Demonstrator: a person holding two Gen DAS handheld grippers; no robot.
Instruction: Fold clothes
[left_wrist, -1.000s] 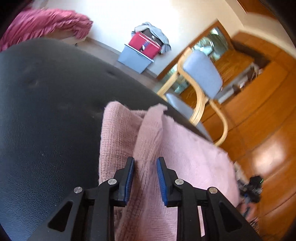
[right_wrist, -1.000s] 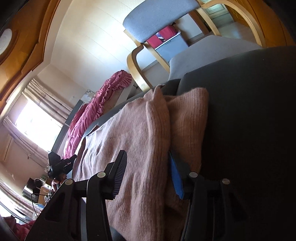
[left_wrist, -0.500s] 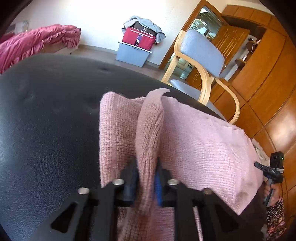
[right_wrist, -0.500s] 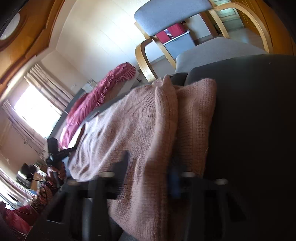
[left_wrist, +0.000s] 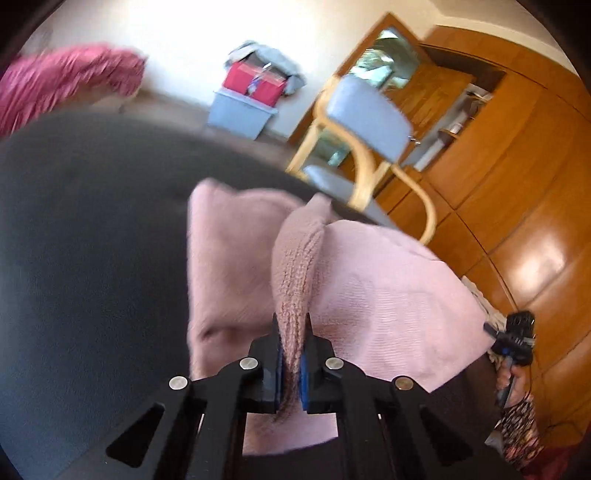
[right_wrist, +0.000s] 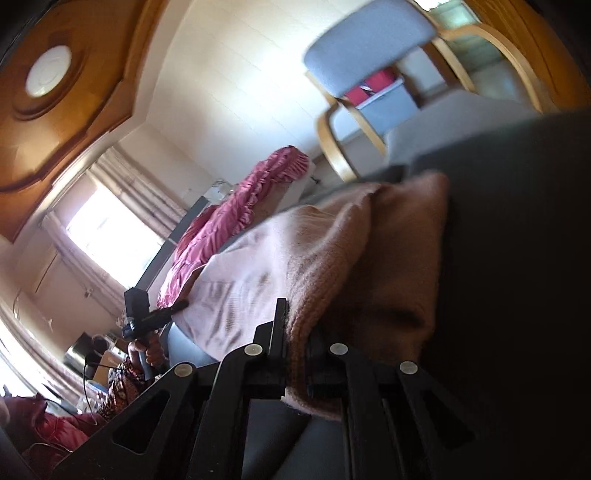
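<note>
Your left gripper (left_wrist: 291, 345) has its jaws closed tight on a raised ridge of the pink knitted garment (left_wrist: 388, 295), the blue pads pressing the knit from both sides so only a narrow pleat of cloth stands between them. That pleat runs straight ahead from your jaws and ends in a small peak at the far edge. To the left of your jaws a ribbed panel of the same garment lies flat; to the right a wider, smoother panel spreads out, paler where the light hits it. All of it rests on a black padded surface (left_wrist: 92, 258) that stretches off to the left of your jaws.

Your right gripper (right_wrist: 297, 332) is likewise clamped shut on a thick fold of the pink knitted garment (right_wrist: 332, 258); the near pad on the left shows, while the other is buried under the bunched knit. From these jaws the cloth rises ahead in a rounded hump, with a shadowed, browner-looking lobe to the right and a sunlit flat sheet running off to the left. The black padded surface (right_wrist: 517, 258) fills the space right of your jaws.

Further out, beyond the garment, stands a wooden chair with a grey seat (left_wrist: 369, 114), and a crimson ruffled bedspread (right_wrist: 236, 221) lies off to the left
</note>
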